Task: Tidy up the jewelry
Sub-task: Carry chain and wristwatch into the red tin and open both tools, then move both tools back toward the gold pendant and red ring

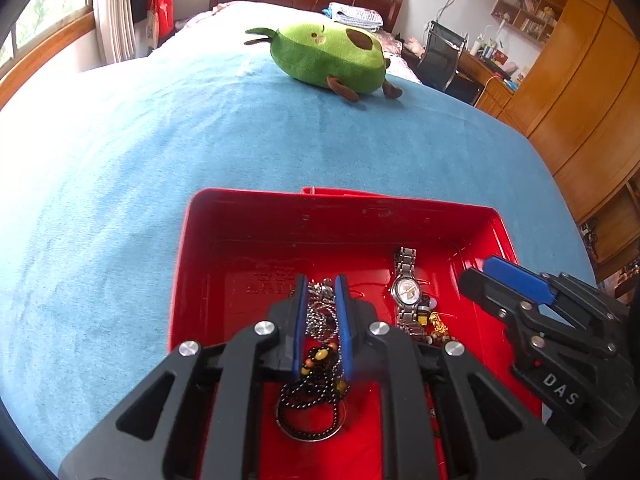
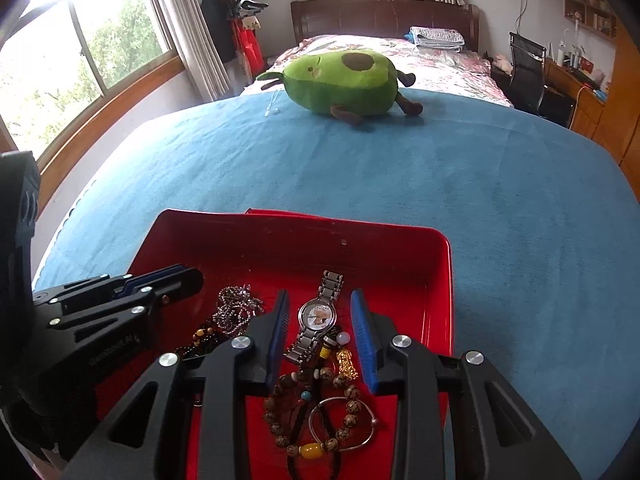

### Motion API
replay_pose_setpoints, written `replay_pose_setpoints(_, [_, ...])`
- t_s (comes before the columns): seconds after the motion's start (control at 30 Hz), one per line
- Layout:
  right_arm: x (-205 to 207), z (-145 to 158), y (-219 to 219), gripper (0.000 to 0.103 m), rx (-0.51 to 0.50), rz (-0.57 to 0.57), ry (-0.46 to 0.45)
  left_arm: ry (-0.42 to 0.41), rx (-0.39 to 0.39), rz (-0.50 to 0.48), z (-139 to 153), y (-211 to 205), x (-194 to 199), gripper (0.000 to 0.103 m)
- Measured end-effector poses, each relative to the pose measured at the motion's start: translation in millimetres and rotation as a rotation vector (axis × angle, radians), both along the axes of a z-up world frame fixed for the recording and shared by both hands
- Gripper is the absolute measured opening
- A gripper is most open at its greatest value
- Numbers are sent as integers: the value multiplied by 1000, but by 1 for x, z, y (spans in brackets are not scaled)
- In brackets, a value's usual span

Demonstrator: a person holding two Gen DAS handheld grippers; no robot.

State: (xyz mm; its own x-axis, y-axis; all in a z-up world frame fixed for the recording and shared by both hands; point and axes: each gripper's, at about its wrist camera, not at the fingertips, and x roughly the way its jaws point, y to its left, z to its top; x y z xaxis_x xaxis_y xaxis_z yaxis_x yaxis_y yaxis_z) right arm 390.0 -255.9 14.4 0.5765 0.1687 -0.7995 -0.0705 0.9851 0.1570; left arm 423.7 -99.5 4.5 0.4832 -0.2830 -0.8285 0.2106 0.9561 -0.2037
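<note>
The left gripper (image 1: 323, 286) hangs over the red tray (image 1: 280, 216) with its blue pads set narrow; a silver ball chain (image 1: 320, 312) and a black beaded chain (image 1: 312, 396) lie between and below them, but whether the pads press on either cannot be told. The right gripper (image 2: 322, 300) stands moderately open and straddles the silver wristwatch (image 2: 318, 314), its pads clear of the case on both sides.

Only the right wrist view shows the brown bead bracelet (image 2: 348, 400) and the silver bangle (image 2: 360, 440) directly beneath the right gripper, and the gold pendant (image 2: 346, 362) just inside its right pad. The left wrist view alone shows the black chain loop under the left gripper. Each view shows the other gripper from the side, beside its own.

The tray rests on a blue blanket (image 1: 160, 160) covering a bed. An avocado plush (image 1: 328, 56) lies well beyond both grippers. Windows stand to the left, wooden cabinets (image 1: 580, 80) and a desk to the right.
</note>
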Motion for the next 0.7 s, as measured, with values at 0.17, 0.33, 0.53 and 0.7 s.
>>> replay_pose_setpoints(0.17, [-9, 2, 0, 32, -14, -11, 0, -25, 23, 22, 6, 5, -7, 34])
replay_pose_setpoints(0.33, [-25, 3, -6, 32, -12, -26, 2, -42, 28, 34, 12, 12, -20, 48])
replay_pose_setpoints(0.53, [-56, 9, -14, 41, -9, -51, -18, -77, 54, 57, 20, 20, -49, 65])
replay_pose_setpoints(0.7, [-84, 16, -16, 48, -12, -63, -38, -128, 77, 60, 32, 26, -82, 74])
